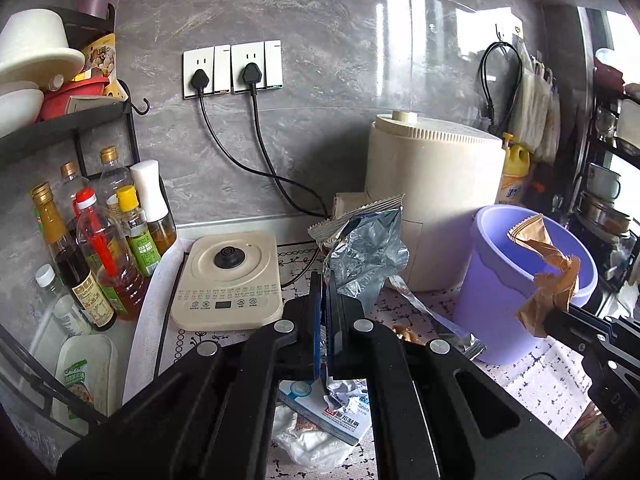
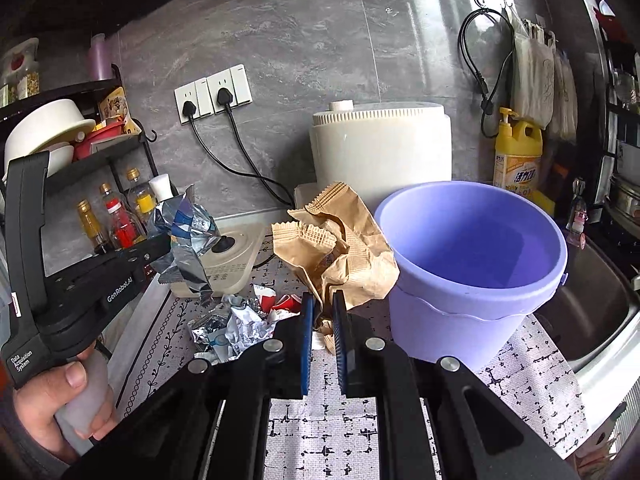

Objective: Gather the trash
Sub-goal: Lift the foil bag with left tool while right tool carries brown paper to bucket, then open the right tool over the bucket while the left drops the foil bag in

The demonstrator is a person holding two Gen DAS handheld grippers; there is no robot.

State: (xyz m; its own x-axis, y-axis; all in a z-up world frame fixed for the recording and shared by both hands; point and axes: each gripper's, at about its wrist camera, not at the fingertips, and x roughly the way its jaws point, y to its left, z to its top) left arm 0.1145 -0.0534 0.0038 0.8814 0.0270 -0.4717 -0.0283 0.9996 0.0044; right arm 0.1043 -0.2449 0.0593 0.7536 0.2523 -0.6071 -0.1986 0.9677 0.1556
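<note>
My left gripper [image 1: 325,280] is shut on a crumpled silver foil wrapper [image 1: 366,252], held up above the counter; it also shows in the right wrist view [image 2: 184,236]. My right gripper [image 2: 322,300] is shut on a crumpled brown paper wrapper [image 2: 340,240], held just left of the purple bucket [image 2: 472,264]. In the left wrist view the brown wrapper [image 1: 548,280] hangs at the rim of the purple bucket [image 1: 500,292]. More trash lies on the patterned mat: crumpled white paper and foil [image 2: 236,328], red scraps [image 2: 280,302], and a blue-and-white box [image 1: 332,412].
A cream cylindrical appliance [image 1: 432,192] stands behind the bucket. A cream kettle base [image 1: 228,276] sits left, with oil and sauce bottles [image 1: 96,248] beside a black rack. A yellow detergent bottle [image 2: 518,156] and a steel sink [image 2: 592,320] are to the right.
</note>
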